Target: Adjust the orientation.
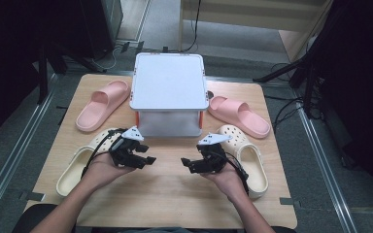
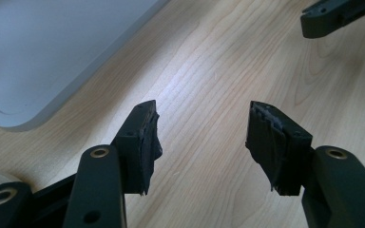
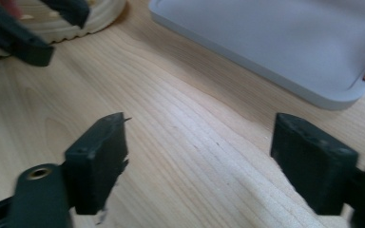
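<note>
Both hands hold black grippers low over the middle of the wooden table (image 1: 170, 189), facing each other. My left gripper (image 1: 148, 160) is open with bare wood between its jaws (image 2: 202, 142). My right gripper (image 1: 186, 164) is open too, with nothing between its jaws (image 3: 197, 156). A white two-tier rack (image 1: 169, 92) with orange corner pieces stands just beyond them. Its lower edge (image 2: 38, 71) shows in the left gripper view and its base (image 3: 285, 42) in the right gripper view.
A cream clog (image 1: 85, 160) lies by my left hand and another cream clog (image 1: 250, 160) by my right hand. A pink slide (image 1: 102, 104) lies left of the rack, a second pink slide (image 1: 240, 115) right of it. Dark stands and cables ring the table.
</note>
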The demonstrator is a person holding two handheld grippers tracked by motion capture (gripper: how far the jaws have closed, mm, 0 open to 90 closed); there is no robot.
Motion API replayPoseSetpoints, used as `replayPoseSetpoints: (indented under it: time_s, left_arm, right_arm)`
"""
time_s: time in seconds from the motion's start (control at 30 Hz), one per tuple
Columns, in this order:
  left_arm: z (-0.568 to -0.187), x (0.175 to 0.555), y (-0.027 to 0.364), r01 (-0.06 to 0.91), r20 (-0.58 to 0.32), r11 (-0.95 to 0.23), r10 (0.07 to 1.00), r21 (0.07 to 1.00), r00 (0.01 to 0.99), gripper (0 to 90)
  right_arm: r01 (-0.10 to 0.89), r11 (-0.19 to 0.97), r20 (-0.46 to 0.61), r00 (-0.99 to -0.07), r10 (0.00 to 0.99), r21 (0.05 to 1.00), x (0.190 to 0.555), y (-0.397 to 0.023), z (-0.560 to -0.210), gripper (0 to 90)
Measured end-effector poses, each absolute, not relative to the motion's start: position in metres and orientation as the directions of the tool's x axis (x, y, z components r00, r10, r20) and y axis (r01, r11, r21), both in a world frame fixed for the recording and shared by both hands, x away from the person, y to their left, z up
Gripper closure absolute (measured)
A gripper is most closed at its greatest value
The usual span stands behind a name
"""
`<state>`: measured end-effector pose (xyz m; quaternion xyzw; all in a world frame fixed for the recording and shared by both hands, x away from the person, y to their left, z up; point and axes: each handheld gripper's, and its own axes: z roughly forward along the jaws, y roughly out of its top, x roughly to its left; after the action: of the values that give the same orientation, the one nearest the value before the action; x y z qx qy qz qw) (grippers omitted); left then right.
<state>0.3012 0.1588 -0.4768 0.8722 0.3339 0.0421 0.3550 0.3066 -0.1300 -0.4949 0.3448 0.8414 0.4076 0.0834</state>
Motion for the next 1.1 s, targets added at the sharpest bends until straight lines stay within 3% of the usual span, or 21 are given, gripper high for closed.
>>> replayPoseSetpoints:
  time_s: [0.1, 0.13, 0.23, 0.33, 0.57, 1.1]
  left_arm:
    - [-0.474, 0.301, 0.159, 0.552, -0.167, -0.519, 0.612, 0.653, 0.773, 47.3]
    - [-0.473, 0.301, 0.160, 0.544, -0.155, -0.526, 0.611, 0.654, 0.777, 48.7]
    - [-0.471, 0.301, 0.161, 0.544, -0.155, -0.523, 0.612, 0.656, 0.775, 51.8]
    - [-0.470, 0.300, 0.162, 0.547, -0.157, -0.521, 0.614, 0.656, 0.774, 53.8]
    - [-0.466, 0.294, 0.174, 0.564, -0.162, -0.495, 0.640, 0.661, 0.751, 53.4]
    - [-0.460, 0.276, 0.199, 0.604, -0.147, -0.461, 0.704, 0.650, 0.695, 56.1]
  right_arm:
    - [0.495, 0.441, 0.114, -0.752, 0.649, 0.748, 0.303, -0.131, -0.494, 23.7]
    - [0.486, 0.446, 0.111, -0.760, 0.641, 0.752, 0.304, -0.135, -0.494, 29.4]
    - [0.495, 0.440, 0.129, -0.761, 0.636, 0.749, 0.307, -0.139, -0.494, 33.7]
    - [0.509, 0.435, 0.148, -0.758, 0.635, 0.743, 0.310, -0.141, -0.494, 34.6]
    - [0.521, 0.438, 0.167, -0.761, 0.626, 0.733, 0.313, -0.141, -0.487, 45.7]
    - [0.495, 0.477, 0.169, -0.801, 0.574, 0.726, 0.324, -0.122, -0.483, 54.2]
